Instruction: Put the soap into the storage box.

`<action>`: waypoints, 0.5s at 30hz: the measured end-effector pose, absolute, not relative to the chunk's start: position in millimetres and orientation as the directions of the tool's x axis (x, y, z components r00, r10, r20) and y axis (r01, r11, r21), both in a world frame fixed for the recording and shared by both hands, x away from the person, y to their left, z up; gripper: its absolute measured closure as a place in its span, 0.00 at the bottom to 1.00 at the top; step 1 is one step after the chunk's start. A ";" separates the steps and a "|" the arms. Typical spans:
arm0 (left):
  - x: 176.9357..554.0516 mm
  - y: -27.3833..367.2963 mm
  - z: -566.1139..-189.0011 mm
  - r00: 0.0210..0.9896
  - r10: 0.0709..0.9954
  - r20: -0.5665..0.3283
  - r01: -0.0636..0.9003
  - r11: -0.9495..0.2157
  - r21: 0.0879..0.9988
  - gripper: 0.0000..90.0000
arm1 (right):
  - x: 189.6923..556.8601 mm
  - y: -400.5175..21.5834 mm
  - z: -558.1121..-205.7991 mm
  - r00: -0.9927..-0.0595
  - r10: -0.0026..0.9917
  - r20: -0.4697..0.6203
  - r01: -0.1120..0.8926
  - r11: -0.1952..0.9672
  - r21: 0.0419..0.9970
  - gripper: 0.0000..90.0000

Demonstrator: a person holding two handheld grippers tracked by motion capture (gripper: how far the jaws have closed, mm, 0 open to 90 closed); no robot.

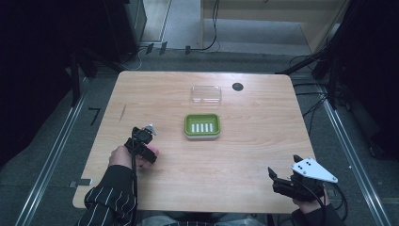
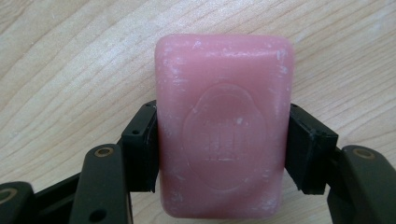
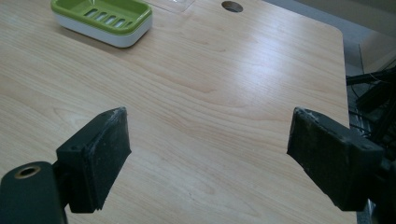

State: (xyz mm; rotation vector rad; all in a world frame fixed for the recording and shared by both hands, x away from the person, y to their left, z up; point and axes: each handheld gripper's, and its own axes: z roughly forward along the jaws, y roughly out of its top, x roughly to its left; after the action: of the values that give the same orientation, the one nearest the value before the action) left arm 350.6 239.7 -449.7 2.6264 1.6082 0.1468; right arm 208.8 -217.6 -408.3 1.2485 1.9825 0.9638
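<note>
Clamping one pink soap bar point(image 2: 223, 140), left claw point(image 2: 222, 149) grips; right claw point(image 3: 210, 154) gapes empty.

The soap point(image 2: 223, 126) is a pink rectangular bar with rounded corners, an oval stamp pressed into its upper face and whitish scuffs along its edges. It lies flat on the bench point(image 2: 70, 70), clamped at its long sides.

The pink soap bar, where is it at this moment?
The pink soap bar is clamped between the jaws of the left tool, low over the wooden table at its left side in the high view, left of the green soap dish.
</note>
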 end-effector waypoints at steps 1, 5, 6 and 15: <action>350.1 238.8 -450.0 0.456 0.888 0.057 0.882 -0.459 0.102 0.43 | 208.7 -217.6 -408.2 -0.379 0.919 -0.106 0.484 0.294 0.824 0.15; 349.8 236.5 -449.3 0.473 0.879 0.060 0.874 -0.477 0.094 0.43 | 208.6 -218.0 -408.2 -0.379 0.920 -0.105 0.484 0.293 0.824 0.15; 349.7 235.9 -448.9 0.477 0.877 0.065 0.871 -0.481 0.096 0.43 | 208.5 -217.9 -408.2 -0.378 0.920 -0.105 0.486 0.294 0.823 0.15; 349.7 230.8 -443.2 0.527 0.847 0.064 0.841 -0.531 0.103 0.43 | 208.5 -218.2 -408.2 -0.379 0.919 -0.105 0.485 0.294 0.824 0.15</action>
State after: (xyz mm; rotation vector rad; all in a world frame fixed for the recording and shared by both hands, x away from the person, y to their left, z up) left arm 349.7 230.8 -443.2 2.6936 1.4905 0.1634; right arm 208.5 -218.2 -408.2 1.2487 1.9828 0.9655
